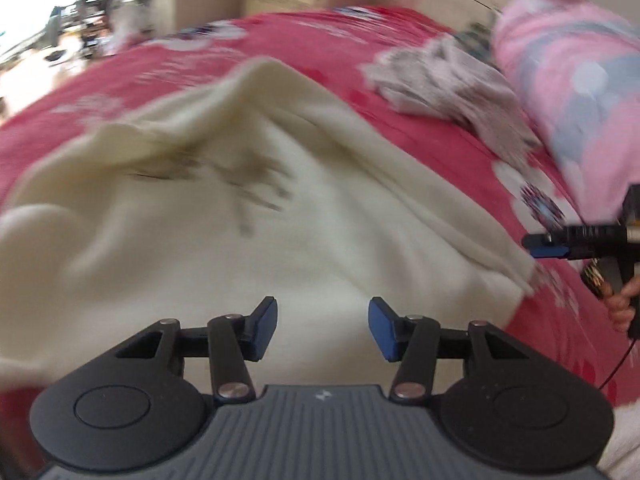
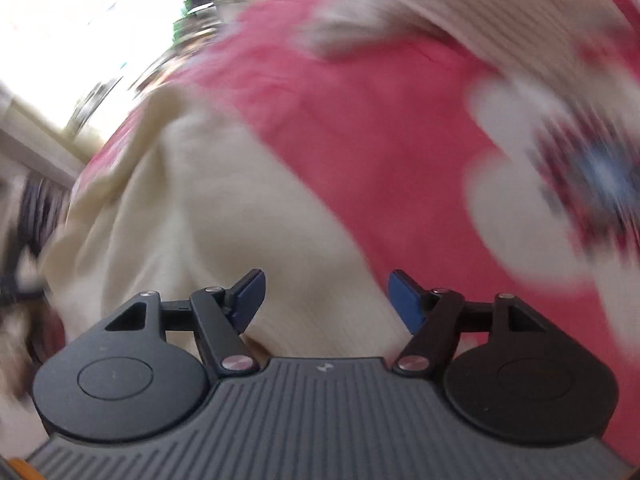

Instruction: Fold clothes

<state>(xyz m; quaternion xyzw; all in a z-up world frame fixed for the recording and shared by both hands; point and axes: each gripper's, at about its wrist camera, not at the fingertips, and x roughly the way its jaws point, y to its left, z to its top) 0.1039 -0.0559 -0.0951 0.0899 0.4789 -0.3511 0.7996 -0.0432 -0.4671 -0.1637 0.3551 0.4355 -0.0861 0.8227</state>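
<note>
We see a cream garment (image 1: 248,216) of soft, thick knit spread over a bed with a red sheet (image 1: 180,64) printed with white flowers. The cloth lies in broad rumpled folds, with a dark smeared print near its middle — too blurred to read. Our left gripper (image 1: 323,328) hovers above its near part, blue-padded fingers (image 1: 267,330) spread apart and holding nothing. Our right gripper (image 2: 326,300) is over the garment's edge, where cream meets red, fingers also released and empty. In the left wrist view it shows at the right edge, cut off, with part of a hand (image 1: 624,302). Farther back lie a crumpled grey cloth (image 1: 444,84) and a pink quilt (image 1: 576,68) — both much blurred.
</note>
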